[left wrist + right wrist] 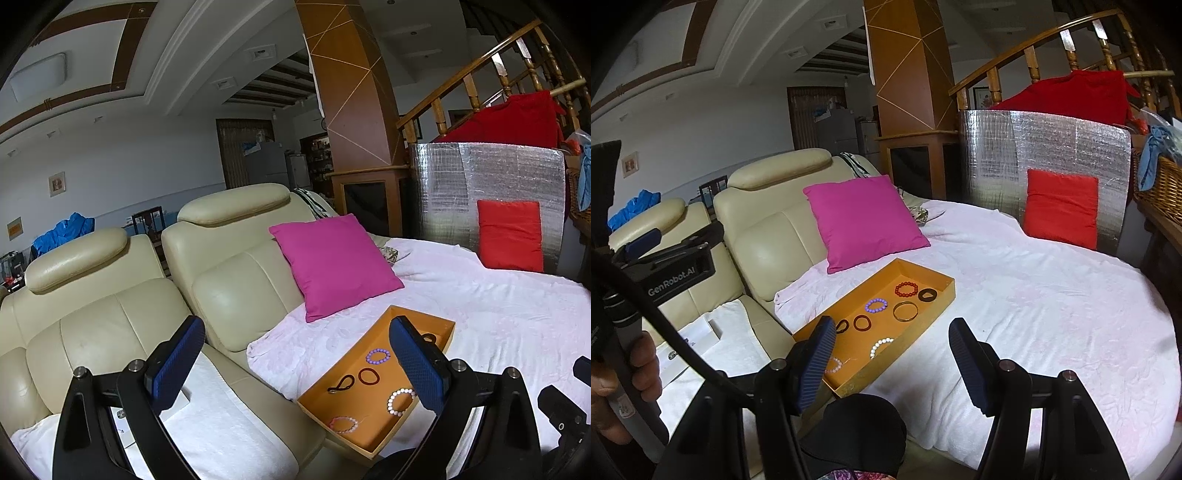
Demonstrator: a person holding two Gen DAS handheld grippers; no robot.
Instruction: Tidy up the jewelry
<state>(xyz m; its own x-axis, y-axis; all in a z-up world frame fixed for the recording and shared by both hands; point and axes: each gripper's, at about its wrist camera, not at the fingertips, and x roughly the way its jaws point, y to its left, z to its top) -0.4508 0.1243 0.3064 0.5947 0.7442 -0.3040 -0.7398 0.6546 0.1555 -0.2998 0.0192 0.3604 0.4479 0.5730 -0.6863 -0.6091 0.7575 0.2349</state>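
An orange tray [943,295] lies on the white-covered bed, also in the left wrist view [373,439]. It holds several bracelets and rings: a red bead bracelet [907,288], a purple one [876,305], a gold bangle [905,311], a white bead bracelet [881,346], a dark red ring [862,322]. My left gripper [295,363] is open and empty, held above the sofa seat left of the tray. My right gripper [892,354] is open and empty, just above the tray's near end.
A cream leather sofa [110,314] adjoins the bed on the left, with a white towel and a white box [690,341] on its seat. A magenta pillow [864,221] and a red pillow [1060,210] lie behind the tray. A wicker basket [1160,184] stands at right.
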